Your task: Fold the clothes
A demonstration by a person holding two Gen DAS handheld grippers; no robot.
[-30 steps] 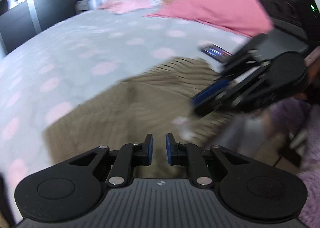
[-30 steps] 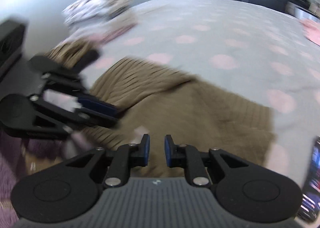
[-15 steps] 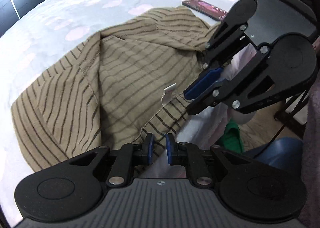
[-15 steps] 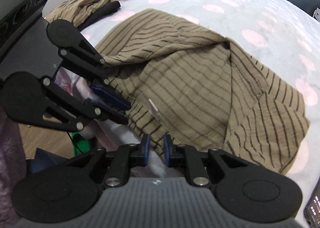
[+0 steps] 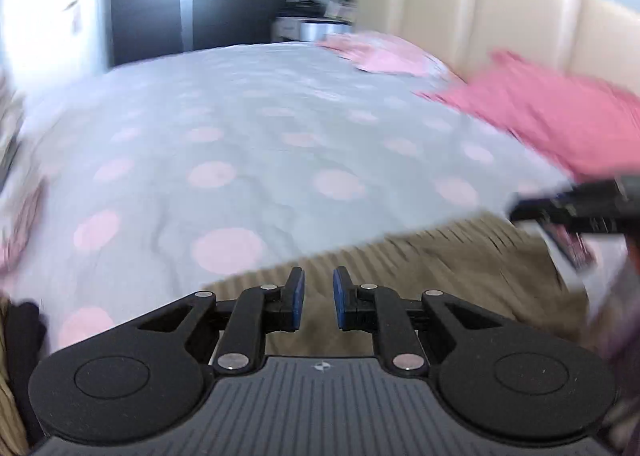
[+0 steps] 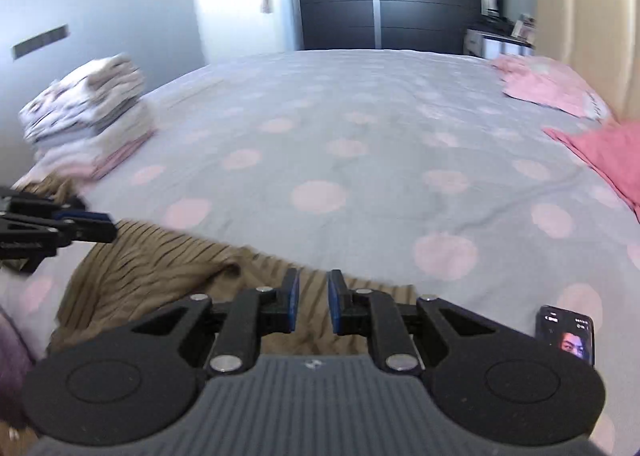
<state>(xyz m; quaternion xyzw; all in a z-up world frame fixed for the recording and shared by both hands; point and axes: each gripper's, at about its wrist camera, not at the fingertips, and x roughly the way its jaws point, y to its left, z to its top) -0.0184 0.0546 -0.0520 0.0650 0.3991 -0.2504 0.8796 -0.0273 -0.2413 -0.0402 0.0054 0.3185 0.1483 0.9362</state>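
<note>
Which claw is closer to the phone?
Right. The right gripper is just beside the phone on the bed; the left gripper is far across the brown shirt.

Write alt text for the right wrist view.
The right claw, jaws slightly apart and empty, hovers over a brown striped shirt rumpled at the near edge of a bed with a grey, pink-dotted cover. The left claw reaches in from the left; a phone lies at right, folded clothes are stacked far left, and pink pillows sit at the headboard.
</note>
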